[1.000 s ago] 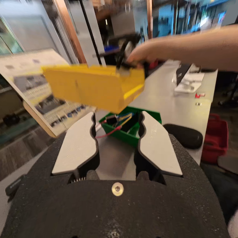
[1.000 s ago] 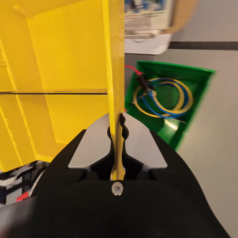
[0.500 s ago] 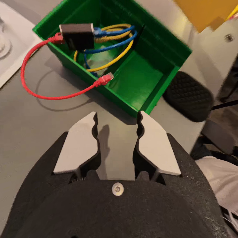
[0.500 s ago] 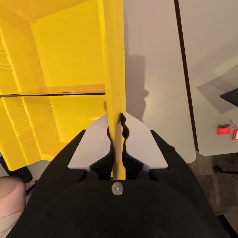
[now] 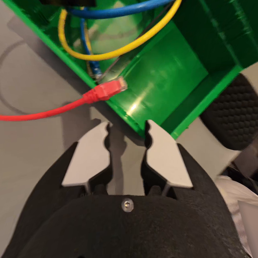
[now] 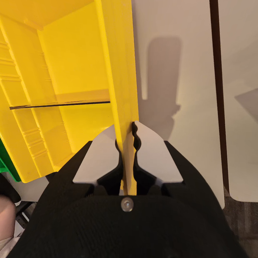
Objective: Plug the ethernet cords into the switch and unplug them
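Grey-faced and parted, the left gripper [image 5: 126, 125] holds nothing; its jaws hover over the grey table [image 5: 34, 86] at the near corner of the green bin [image 5: 185, 82], the right-hand fingertip overlapping the bin's rim. Just beyond, the red cord's plug [image 5: 110, 89] rests on that rim, clear tip pointing into the bin, its cable trailing left across the table. Deeper in lie the blue cord [image 5: 117, 11] and yellow cord [image 5: 106, 55]; the switch is mostly cut off at the top edge. Meanwhile the right gripper [image 6: 124, 124] is clamped on the yellow bin's wall [image 6: 121, 69], which is best set aside first. For a clean pick, the left jaws should probably straddle the red boot behind the clear tip, leaving the latch free.
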`<action>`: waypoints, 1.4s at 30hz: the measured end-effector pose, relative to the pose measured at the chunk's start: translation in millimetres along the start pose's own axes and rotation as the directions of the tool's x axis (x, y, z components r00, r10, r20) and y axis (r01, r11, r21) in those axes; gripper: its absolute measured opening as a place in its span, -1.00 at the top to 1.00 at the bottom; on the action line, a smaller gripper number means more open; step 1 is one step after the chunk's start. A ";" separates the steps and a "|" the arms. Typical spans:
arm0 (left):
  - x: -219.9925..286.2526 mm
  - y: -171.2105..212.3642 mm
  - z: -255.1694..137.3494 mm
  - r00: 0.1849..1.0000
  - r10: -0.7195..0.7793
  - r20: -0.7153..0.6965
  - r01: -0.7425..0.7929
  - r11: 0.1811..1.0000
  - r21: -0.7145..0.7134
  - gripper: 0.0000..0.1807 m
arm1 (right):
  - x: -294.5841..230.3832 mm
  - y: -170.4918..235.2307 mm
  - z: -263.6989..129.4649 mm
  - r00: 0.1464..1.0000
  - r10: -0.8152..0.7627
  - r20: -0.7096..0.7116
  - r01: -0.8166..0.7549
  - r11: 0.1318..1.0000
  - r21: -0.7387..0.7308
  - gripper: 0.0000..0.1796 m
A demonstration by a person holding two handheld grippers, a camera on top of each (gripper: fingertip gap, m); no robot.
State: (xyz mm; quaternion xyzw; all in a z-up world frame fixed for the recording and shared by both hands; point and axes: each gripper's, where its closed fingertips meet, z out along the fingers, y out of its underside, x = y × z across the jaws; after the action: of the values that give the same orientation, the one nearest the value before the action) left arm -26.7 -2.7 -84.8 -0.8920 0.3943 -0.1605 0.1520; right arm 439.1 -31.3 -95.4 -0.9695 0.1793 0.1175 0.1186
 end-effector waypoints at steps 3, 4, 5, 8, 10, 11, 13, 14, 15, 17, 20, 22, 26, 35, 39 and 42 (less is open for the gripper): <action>13.8 3.8 1.1 0.989 -0.033 -0.141 0.026 0.998 -0.055 0.81 | -3.5 -0.5 4.7 1.000 -0.008 0.015 0.008 1.000 -0.007 0.87; 11.5 5.0 0.5 0.990 -0.025 -0.138 0.016 0.998 -0.068 0.82 | -5.9 -0.5 5.9 1.000 -0.012 0.020 0.012 1.000 -0.007 0.87; 7.1 6.8 -1.0 0.992 -0.023 -0.127 0.013 0.997 -0.081 0.83 | -8.2 -0.6 7.1 1.000 -0.016 0.021 0.016 1.000 -0.006 0.87; -17.9 13.7 -9.6 0.993 -0.069 -0.092 0.061 0.994 -0.094 0.88 | -17.4 1.6 11.7 0.999 -0.046 0.013 0.046 0.999 -0.011 0.87; -39.9 19.2 -17.2 0.986 -0.140 -0.094 0.132 0.988 -0.086 0.91 | -25.7 4.3 16.2 0.998 -0.061 0.018 0.061 0.998 -0.016 0.88; -49.6 22.8 -21.0 0.979 -0.174 -0.108 0.165 0.983 -0.083 0.91 | -30.3 6.1 18.9 0.997 -0.068 0.024 0.068 0.997 -0.023 0.88; -70.2 29.6 -28.1 0.966 -0.229 -0.120 0.223 0.973 -0.063 0.92 | -38.7 8.7 23.8 0.997 -0.072 0.036 0.074 0.997 -0.034 0.89; -83.1 32.1 -31.8 0.963 -0.247 -0.105 0.244 0.969 -0.044 0.93 | -43.7 9.8 26.1 0.996 -0.076 0.047 0.078 0.996 -0.037 0.89; -95.5 35.1 -35.7 0.958 -0.271 -0.092 0.270 0.963 -0.026 0.93 | -48.4 10.4 28.3 0.996 -0.077 0.055 0.079 0.996 -0.038 0.89; -114.8 43.7 -43.6 0.938 -0.329 -0.104 0.330 0.944 -0.006 0.92 | -56.9 12.1 33.4 0.994 -0.089 0.058 0.092 0.995 -0.041 0.89; -135.9 60.7 -56.2 0.901 -0.400 -0.168 0.407 0.913 0.006 0.89 | -69.6 14.9 40.4 0.991 -0.114 0.065 0.117 0.992 -0.047 0.89; -152.2 74.2 -65.8 0.879 -0.442 -0.177 0.452 0.892 0.023 0.87 | -76.1 17.0 45.2 0.990 -0.114 0.080 0.118 0.992 -0.054 0.89; -186.4 108.7 -88.0 0.847 -0.507 -0.159 0.521 0.851 0.065 0.86 | -80.7 15.2 46.4 0.992 -0.104 0.078 0.108 0.993 -0.047 0.89; -238.0 191.4 -137.4 0.676 -0.701 -0.228 0.736 0.655 0.170 0.83 | -86.3 18.6 47.3 0.995 -0.070 0.074 0.074 0.996 -0.046 0.89; -248.8 219.3 -152.1 0.630 -0.751 -0.197 0.776 0.597 0.203 0.84 | -90.6 18.4 48.5 0.995 -0.054 0.082 0.058 0.997 -0.042 0.89; -240.5 229.7 -155.0 0.606 -0.758 -0.241 0.795 0.581 0.174 0.83 | -96.8 19.5 49.9 0.995 -0.046 0.093 0.050 0.998 -0.045 0.88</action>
State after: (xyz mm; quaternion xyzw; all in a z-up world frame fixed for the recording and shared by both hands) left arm -393.4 8.1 -76.3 -0.9318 -0.0521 -0.3238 0.1553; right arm 334.7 -4.4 -119.9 -0.9697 0.1473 0.1633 0.1065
